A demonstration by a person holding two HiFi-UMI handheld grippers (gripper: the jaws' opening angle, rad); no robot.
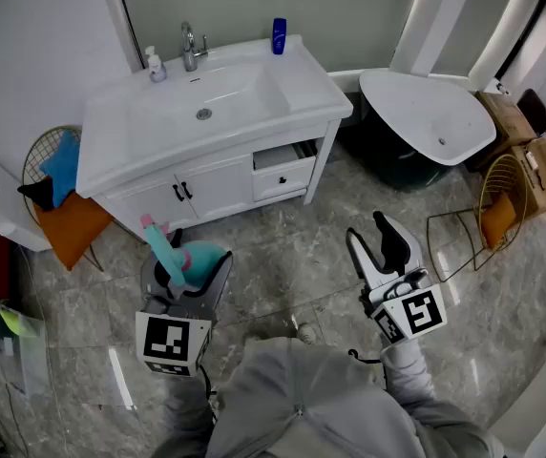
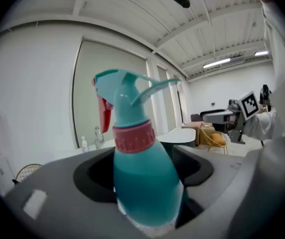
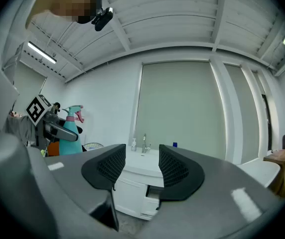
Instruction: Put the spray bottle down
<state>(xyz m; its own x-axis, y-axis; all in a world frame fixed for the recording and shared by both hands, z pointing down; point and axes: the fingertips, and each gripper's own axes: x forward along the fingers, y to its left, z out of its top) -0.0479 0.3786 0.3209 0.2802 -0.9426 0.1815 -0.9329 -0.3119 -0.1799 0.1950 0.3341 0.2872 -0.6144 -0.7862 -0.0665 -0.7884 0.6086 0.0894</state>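
Left gripper (image 1: 189,273) is clamping the spray bottle (image 1: 166,251) across its lower body. The bottle is standing upright, with the pink collar and trigger head poking out above the jaws. It's hanging in the air over the floor (image 1: 283,246), close in front of the person, with nothing supporting it from below.

Right gripper (image 1: 368,232) is idling beside it. Its jaws are apart with nothing between them, only the cabinet showing through the gap.

Handling guess: it's a smooth, rounded plastic body that's looking liquid-filled, so it's probably moderately heavy and bottom-weighted. The wall is likely giving a little under squeeze and could twist in the pads. The current hold on the body is the right spot; I'm avoiding the trigger and the thin neck.

Farther out, the white vanity top (image 1: 306,84) is offering a flat strip along its right edge. A soap dispenser (image 1: 155,65) is sitting at the back left corner, the faucet (image 1: 189,48) on the back edge and a blue bottle (image 1: 279,36) at the back right corner.
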